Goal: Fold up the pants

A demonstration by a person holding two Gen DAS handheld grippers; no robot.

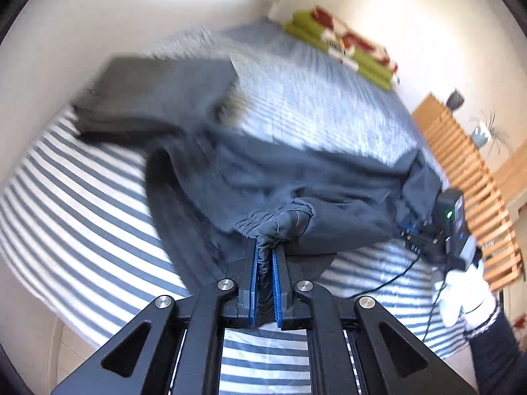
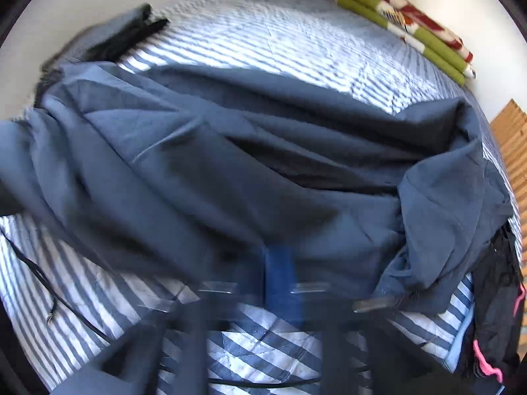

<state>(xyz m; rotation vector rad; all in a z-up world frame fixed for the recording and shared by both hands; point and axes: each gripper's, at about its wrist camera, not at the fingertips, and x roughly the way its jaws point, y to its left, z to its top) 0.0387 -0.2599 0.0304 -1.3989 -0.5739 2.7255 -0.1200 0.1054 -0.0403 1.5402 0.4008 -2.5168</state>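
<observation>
Nearest to us, the left tongs (image 1: 265,256) pinch a bunched fold of the dark blue pants (image 1: 263,177) between their blue pads. The right tongs (image 2: 278,263) are strongly blurred; their pads seem pressed together at the near edge of the cloth, and we cannot tell if cloth is caught between them. The pants lie crumpled across the striped bed (image 2: 263,33). At the far left, a dark folded pile (image 1: 148,92) is smeared. At the far right, a green and red blanket (image 2: 411,23) lies by the wall.
</observation>
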